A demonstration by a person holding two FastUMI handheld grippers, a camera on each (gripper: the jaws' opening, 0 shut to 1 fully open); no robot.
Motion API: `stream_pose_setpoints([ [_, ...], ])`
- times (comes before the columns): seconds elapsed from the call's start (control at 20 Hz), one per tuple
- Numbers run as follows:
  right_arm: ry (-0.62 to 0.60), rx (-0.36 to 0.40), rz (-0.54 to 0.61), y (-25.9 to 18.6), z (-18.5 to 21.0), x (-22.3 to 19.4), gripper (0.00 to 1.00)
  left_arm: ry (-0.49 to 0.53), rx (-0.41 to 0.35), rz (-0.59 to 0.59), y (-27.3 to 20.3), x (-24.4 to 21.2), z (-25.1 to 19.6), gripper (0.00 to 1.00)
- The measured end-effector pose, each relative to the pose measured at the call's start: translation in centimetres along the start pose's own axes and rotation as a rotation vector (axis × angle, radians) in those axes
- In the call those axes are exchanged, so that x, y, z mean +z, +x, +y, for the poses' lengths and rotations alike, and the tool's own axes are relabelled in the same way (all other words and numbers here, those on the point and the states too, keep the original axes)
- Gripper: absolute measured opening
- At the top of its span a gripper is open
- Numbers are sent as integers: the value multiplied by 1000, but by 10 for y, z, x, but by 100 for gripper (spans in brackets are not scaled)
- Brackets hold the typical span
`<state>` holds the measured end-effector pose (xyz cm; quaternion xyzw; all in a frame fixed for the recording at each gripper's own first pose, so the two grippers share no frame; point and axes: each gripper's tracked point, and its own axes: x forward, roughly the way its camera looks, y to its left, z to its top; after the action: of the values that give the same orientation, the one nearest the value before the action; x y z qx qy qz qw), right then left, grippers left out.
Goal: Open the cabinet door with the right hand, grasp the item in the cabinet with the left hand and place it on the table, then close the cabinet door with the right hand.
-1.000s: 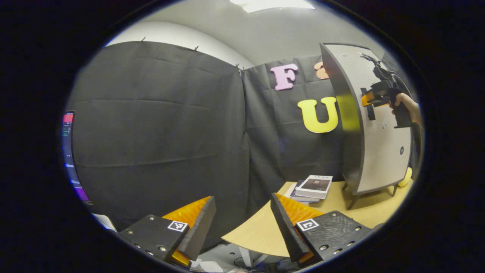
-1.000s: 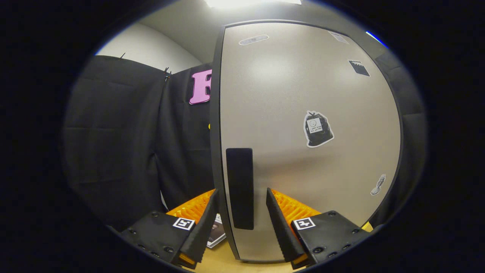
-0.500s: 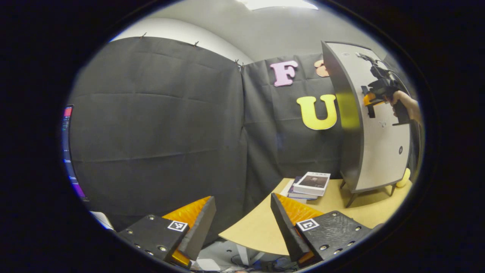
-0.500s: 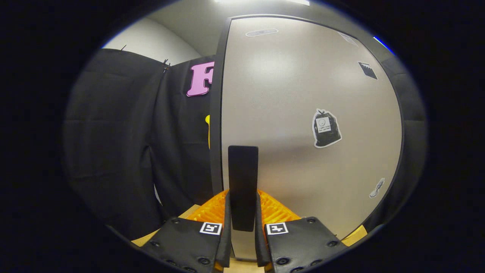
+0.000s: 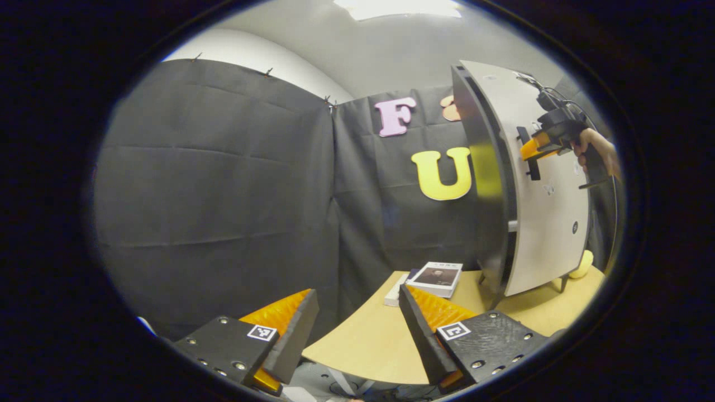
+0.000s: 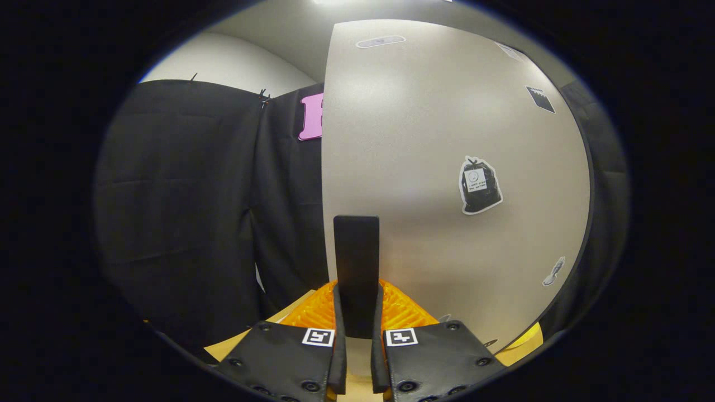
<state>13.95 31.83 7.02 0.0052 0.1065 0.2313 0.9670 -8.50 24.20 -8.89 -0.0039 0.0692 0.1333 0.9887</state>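
While the left tool waited spread and empty over the tabletop edge, the right tool pinched the door handle, the cabinet door just cracked open. Opening was the step in hand; next called for a wider swing. Whatever item sat inside stayed hidden behind the door.
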Motion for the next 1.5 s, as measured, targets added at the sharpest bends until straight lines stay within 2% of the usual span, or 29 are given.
stream_pose_setpoints([
  [0.2, -2, 58, 10, -20, -1, 1, 19, 21, -62, -40, 0, 17, -36, 88],
  [0.25, -4, 70, 12, -22, -2, 1, 22, 19, -78, -47, -1, 21, -45, 88],
  [0.3, -7, 81, 15, -24, -3, 0, 19, 19, -93, -53, -1, 23, -53, 88],
  [1.0, 7, 214, 32, -40, -28, -8, 19, 23, -259, -97, -7, 50, -155, 89],
  [1.35, -1, 246, 38, -41, -41, -14, 19, 22, -336, -127, -16, 68, -209, 88],
  [1.5, -14, 241, 31, -65, -48, -10, 19, 17, -365, -132, -21, 71, -233, 88],
])
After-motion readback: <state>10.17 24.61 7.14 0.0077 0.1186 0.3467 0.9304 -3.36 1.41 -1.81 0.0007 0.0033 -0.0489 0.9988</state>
